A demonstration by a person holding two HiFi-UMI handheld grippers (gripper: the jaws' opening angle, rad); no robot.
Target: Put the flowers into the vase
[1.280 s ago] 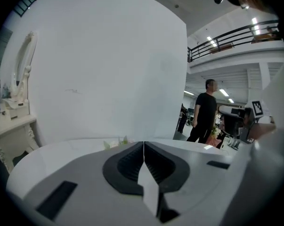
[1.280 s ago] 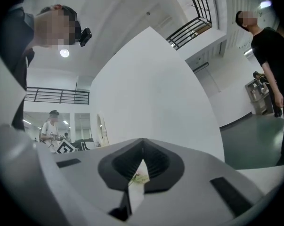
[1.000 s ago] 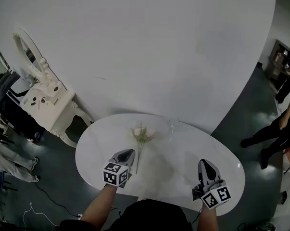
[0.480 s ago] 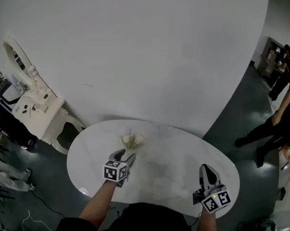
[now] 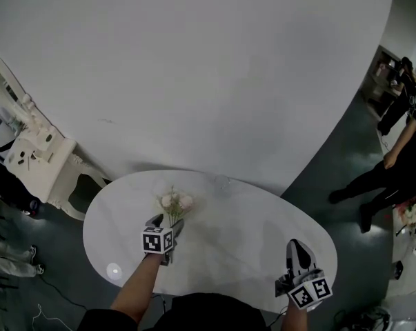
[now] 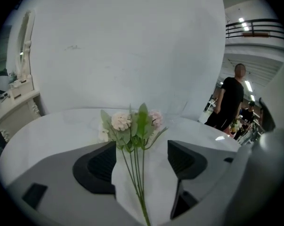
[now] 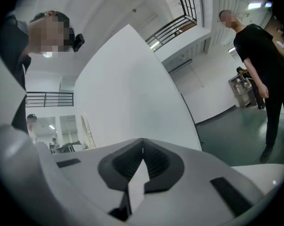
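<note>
Left gripper point(image 6: 142, 147): jaws opening, already wide; pads on either side of the stems, not pressing them.
Flowers point(image 6: 132, 124): pink-and-white bunch lying on the white table point(image 5: 263, 226), stems toward the person.
Head view only: clear vase point(image 5: 222, 183) beyond the blooms, near the table's far edge.
Right gripper point(image 7: 142, 142): jaws together, empty, at the table's near right edge.

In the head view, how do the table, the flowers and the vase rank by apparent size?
1. Table, by far the largest.
2. Flowers.
3. Vase, smallest; it is clear, faint and farther from the camera, so this rank is less sure.
</note>
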